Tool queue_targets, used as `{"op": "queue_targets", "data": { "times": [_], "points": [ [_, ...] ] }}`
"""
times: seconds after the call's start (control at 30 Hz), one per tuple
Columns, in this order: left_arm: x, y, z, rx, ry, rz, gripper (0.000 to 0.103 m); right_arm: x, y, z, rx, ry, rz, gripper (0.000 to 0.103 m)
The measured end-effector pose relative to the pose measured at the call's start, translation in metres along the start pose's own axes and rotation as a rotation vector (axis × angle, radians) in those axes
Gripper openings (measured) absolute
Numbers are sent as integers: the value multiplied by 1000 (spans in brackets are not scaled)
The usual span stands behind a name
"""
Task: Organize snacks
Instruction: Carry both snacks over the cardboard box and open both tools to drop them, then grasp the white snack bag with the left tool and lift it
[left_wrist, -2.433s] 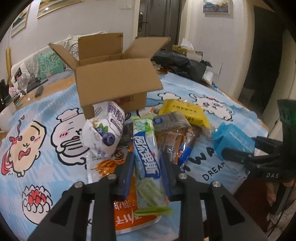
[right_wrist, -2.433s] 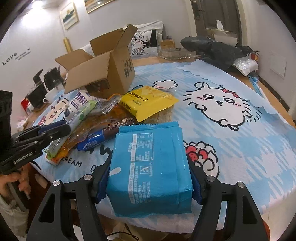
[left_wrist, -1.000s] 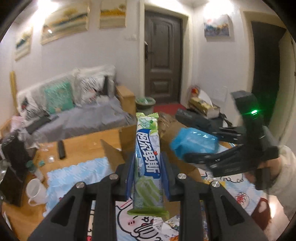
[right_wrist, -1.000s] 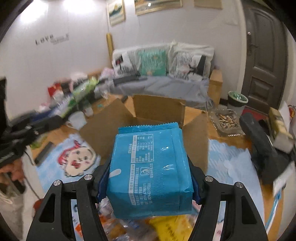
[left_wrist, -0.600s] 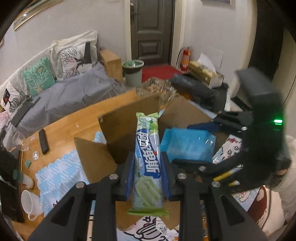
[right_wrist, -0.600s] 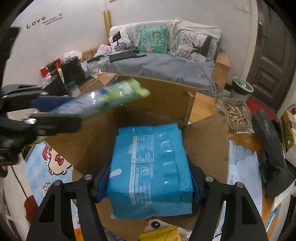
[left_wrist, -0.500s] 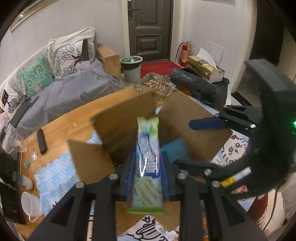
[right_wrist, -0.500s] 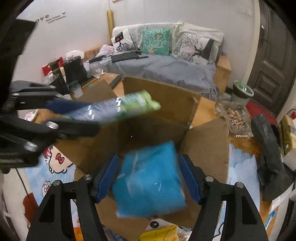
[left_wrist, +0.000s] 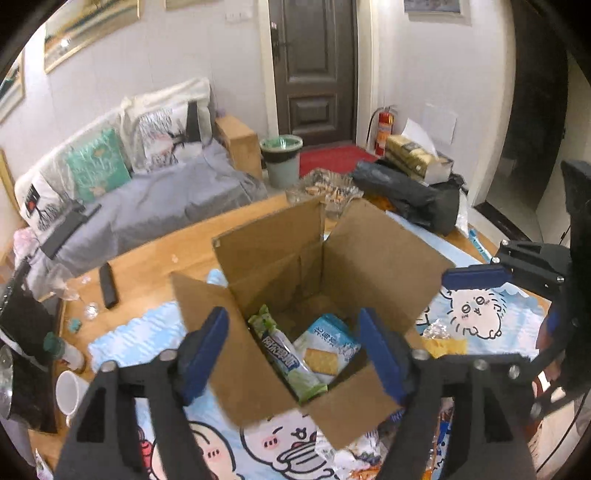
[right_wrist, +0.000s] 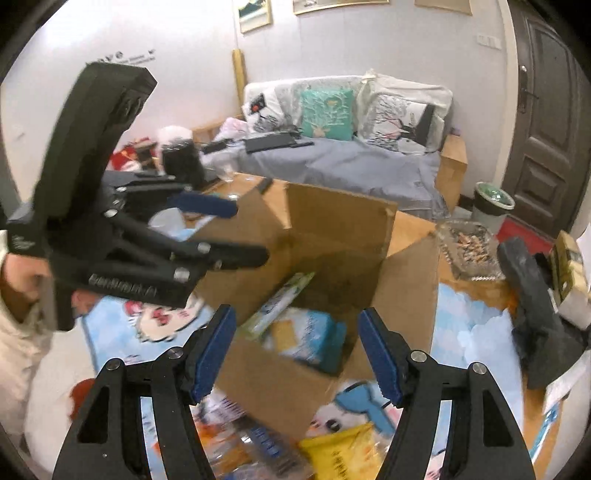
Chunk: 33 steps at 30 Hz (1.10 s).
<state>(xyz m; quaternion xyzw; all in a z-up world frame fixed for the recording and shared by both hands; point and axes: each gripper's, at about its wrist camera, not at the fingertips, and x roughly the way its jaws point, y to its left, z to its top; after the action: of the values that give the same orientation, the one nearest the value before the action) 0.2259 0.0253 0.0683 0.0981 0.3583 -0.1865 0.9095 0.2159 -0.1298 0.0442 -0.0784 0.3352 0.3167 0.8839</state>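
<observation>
I'm hovering both grippers over the open cardboard box (left_wrist: 332, 266) on the cartoon tablecloth (left_wrist: 140, 339). Left gripper (left_wrist: 293, 349) & right gripper (right_wrist: 297, 350) are both gaping wide w/ nothing between the pads. Blue cracker pack (left_wrist: 327, 349) & green candy stick (left_wrist: 286, 360) are lying side by side, touching, on the box floor.

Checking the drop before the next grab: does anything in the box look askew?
Slightly. The green snack bar leans tilted against the cardboard box wall, partly over the blue cracker pack, not flat. Both grippers are open, empty.
</observation>
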Motion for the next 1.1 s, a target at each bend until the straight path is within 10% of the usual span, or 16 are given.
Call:
{"op": "queue_targets", "data": {
  "times": [0.4,0.8,1.1],
  "points": [
    [-55,-3,-112,-116,-80,-61,84,-26,28,-96,27,-49,-4,96],
    [17,-6,-166,-172,56,-257,84,57,63,-123,-15,66,161,95],
    [69,-4,-166,-222,119,-369,62,107,59,-114,7,148,122,83]
  ]
}}
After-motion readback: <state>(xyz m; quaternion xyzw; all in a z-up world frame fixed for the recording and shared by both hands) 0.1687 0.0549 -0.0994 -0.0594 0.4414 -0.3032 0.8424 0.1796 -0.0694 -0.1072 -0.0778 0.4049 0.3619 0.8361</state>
